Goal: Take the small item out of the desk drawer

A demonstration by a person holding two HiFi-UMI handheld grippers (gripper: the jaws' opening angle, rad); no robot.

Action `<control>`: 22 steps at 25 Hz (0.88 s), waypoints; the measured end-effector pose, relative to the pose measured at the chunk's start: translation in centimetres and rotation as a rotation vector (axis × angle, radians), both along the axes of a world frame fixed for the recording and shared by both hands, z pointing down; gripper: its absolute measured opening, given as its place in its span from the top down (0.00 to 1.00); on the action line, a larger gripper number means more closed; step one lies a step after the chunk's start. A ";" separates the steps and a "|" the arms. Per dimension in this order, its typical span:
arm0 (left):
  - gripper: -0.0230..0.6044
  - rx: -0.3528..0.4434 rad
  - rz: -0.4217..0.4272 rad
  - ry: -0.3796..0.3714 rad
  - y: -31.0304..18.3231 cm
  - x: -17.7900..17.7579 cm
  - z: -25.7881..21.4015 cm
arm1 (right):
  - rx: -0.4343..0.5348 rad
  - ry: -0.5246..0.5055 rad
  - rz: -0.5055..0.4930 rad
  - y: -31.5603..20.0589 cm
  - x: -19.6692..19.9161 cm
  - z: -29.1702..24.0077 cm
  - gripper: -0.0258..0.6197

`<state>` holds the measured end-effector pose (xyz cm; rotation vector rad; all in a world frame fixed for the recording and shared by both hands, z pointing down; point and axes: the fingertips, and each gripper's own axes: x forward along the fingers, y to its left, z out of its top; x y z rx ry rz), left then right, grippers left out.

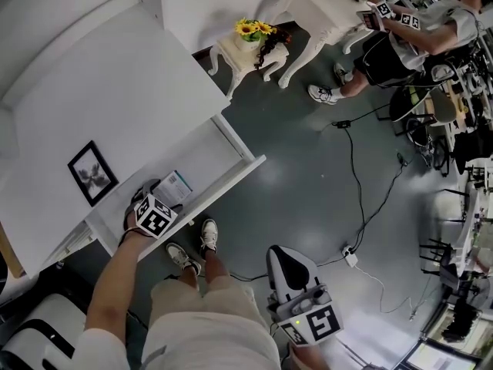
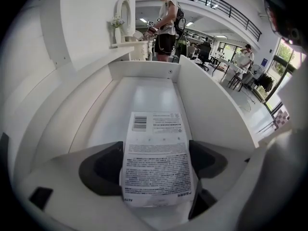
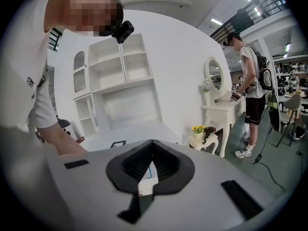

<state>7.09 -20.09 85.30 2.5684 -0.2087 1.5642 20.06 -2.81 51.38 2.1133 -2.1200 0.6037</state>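
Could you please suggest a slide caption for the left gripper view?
The left gripper grips a small white box with printed label inside the open white desk drawer.

Head view steeply down on drawer (image 1: 209,154), left gripper view close inside it, right gripper view farther.

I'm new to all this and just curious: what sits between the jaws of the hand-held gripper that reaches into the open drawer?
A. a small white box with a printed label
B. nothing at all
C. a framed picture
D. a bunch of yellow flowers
A: the left gripper view shows the small white box, barcode label up, filling the gap between the jaws of the left hand-held gripper inside the drawer.
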 end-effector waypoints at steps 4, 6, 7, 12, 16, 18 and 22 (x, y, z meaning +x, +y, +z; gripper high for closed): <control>0.26 0.017 -0.021 0.034 -0.2 -0.2 -1.5 | 0.011 0.002 -0.018 -0.1 -0.6 -0.6 0.94; 0.26 0.025 -0.035 0.057 -0.2 -0.3 -2.4 | 0.017 0.006 -0.032 -0.2 -1.0 -0.8 0.94; 0.26 0.030 -0.041 0.068 -0.2 -0.3 -2.8 | 0.022 0.010 -0.040 -0.3 -1.2 -0.9 0.94; 0.26 0.046 -0.077 0.126 -0.4 -0.9 -5.0 | 0.053 0.018 -0.078 -1.3 -2.5 -1.5 0.94; 0.26 0.058 -0.132 0.177 -0.2 -2.0 -8.5 | 0.074 0.016 -0.129 -2.1 -4.1 -3.5 0.94; 0.26 0.059 -0.172 0.200 -0.1 -2.8 -10.0 | 0.087 0.019 -0.154 -2.5 -4.9 -4.6 0.94; 0.26 0.052 -0.252 0.245 -0.1 -4.3 -11.9 | 0.113 0.031 -0.198 -3.8 -5.9 -6.0 0.94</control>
